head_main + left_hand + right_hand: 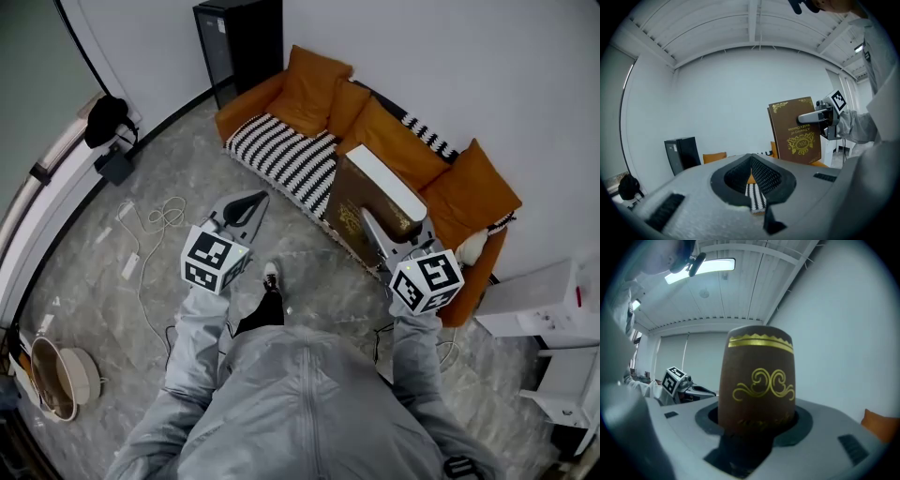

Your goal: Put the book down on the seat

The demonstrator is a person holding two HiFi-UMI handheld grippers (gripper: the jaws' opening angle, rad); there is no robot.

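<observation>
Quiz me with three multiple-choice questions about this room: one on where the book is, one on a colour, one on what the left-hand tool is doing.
1. Where is the book?
A. flat on the floor
B. held up by the right gripper
C. on a shelf

2. What colour are the sofa cushions?
A. green
B. blue
C. orange

3. How are the left gripper's fingers?
A. closed, empty
B. clamped on the book
C. spread wide

Answers:
1 B: the right gripper view shows the brown cover clamped between its fingers.
2 C: orange cushions flank the striped blanket.
3 A: the left gripper view shows them meeting with nothing between.
</observation>
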